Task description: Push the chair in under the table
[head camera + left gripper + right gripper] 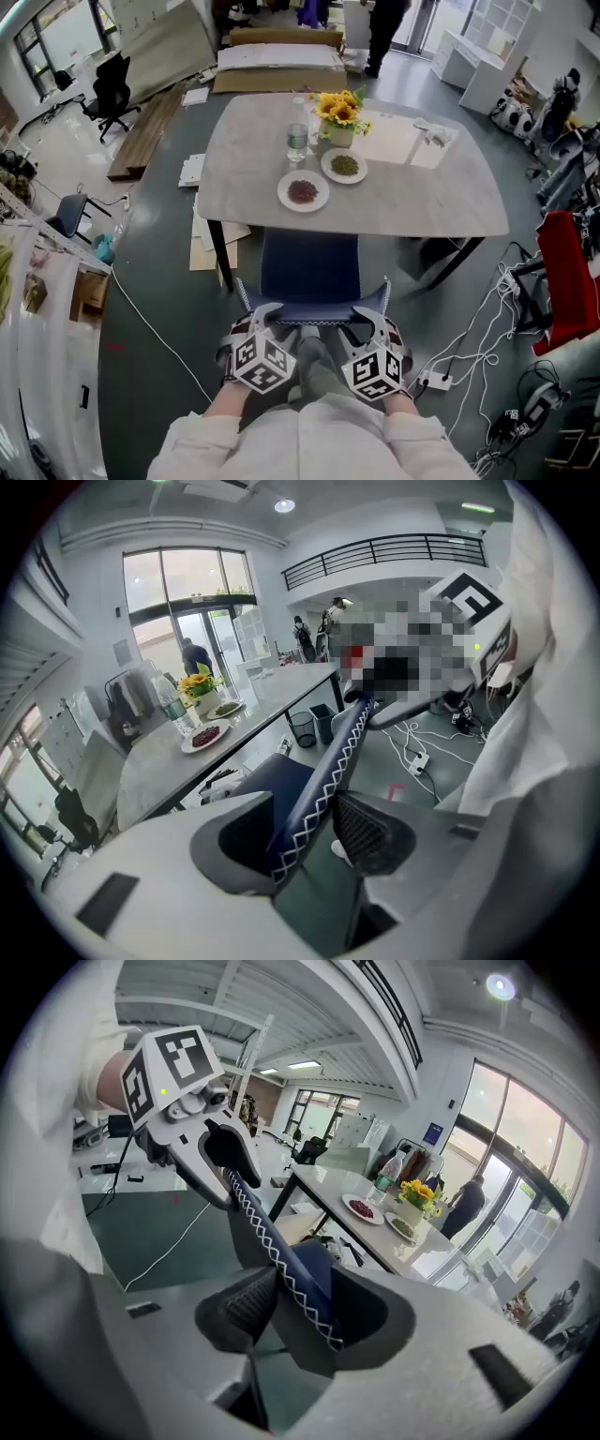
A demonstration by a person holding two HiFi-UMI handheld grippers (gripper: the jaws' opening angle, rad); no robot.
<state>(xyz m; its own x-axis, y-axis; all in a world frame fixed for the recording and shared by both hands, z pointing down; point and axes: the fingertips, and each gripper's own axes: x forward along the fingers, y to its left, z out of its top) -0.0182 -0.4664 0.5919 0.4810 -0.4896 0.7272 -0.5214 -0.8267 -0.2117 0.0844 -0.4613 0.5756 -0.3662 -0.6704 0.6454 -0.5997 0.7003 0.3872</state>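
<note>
The chair has a dark blue seat (309,265) that reaches partly under the grey table (441,206). Its backrest top edge (314,316), blue with white zigzag stitching, is nearest to me. My left gripper (265,319) is shut on the left end of that edge and my right gripper (368,323) on the right end. In the left gripper view the stitched backrest (323,766) runs between the jaws of the left gripper (305,841). In the right gripper view the backrest (267,1241) sits pinched in the right gripper (305,1312).
On the table stand a water bottle (297,133), a sunflower vase (339,117) and two plates (303,191) (344,166). White cables and a power strip (436,380) lie on the floor to the right. Cardboard sheets (208,246) lie by the left table leg. A person (384,33) stands far back.
</note>
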